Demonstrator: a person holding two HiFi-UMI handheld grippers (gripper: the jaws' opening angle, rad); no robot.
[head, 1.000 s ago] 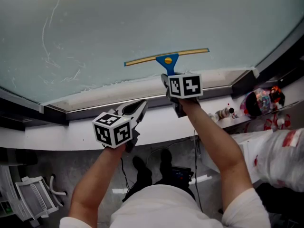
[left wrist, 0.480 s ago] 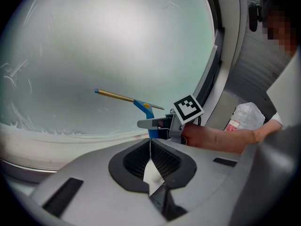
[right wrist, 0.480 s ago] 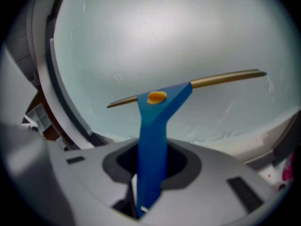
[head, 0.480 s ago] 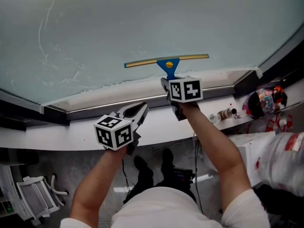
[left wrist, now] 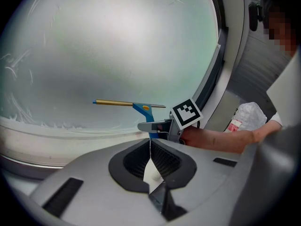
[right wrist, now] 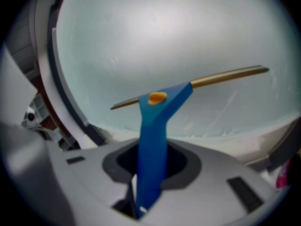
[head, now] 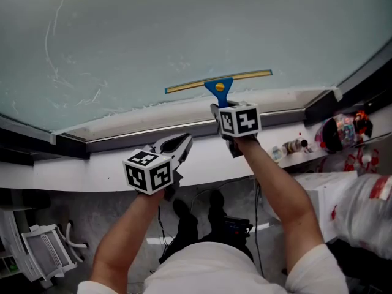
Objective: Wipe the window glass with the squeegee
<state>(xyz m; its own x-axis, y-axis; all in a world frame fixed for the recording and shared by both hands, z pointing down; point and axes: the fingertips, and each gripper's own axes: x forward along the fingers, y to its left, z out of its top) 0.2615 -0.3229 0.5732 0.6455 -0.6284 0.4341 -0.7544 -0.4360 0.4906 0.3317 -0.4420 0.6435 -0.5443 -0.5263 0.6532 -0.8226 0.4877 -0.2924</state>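
The right gripper (head: 224,108) is clamped on the blue handle of the squeegee (head: 219,86); in its own view the jaws of the right gripper (right wrist: 149,175) pinch the handle of the squeegee (right wrist: 155,126) from both sides, and the handle stands up out of them towards the pane. The brass-coloured blade (head: 218,81) lies low on the window glass (head: 184,29), just above the bottom edge, tilted a little up to the right; it looks to be against the glass, though I can't quite swear to contact from here.

The left gripper (head: 176,144) hangs lower and to the left, in front of the white sill (head: 73,170) and well apart from the squeegee; in its own view the jaws of the left gripper (left wrist: 150,158) are pressed together at the tips with nothing held between them, and past them the squeegee (left wrist: 141,108) and the right gripper's marker cube (left wrist: 186,113) show against the window glass (left wrist: 117,51).

White soapy streaks (head: 54,48) mark the left of the pane; a ragged line of foam (head: 122,110) runs along its foot, above the dark frame strip (head: 147,137). On the ledge to the right sit a small bottle (head: 293,146) and a colourful bag (head: 340,130); a white rack (head: 43,256) stands on the floor at lower left.
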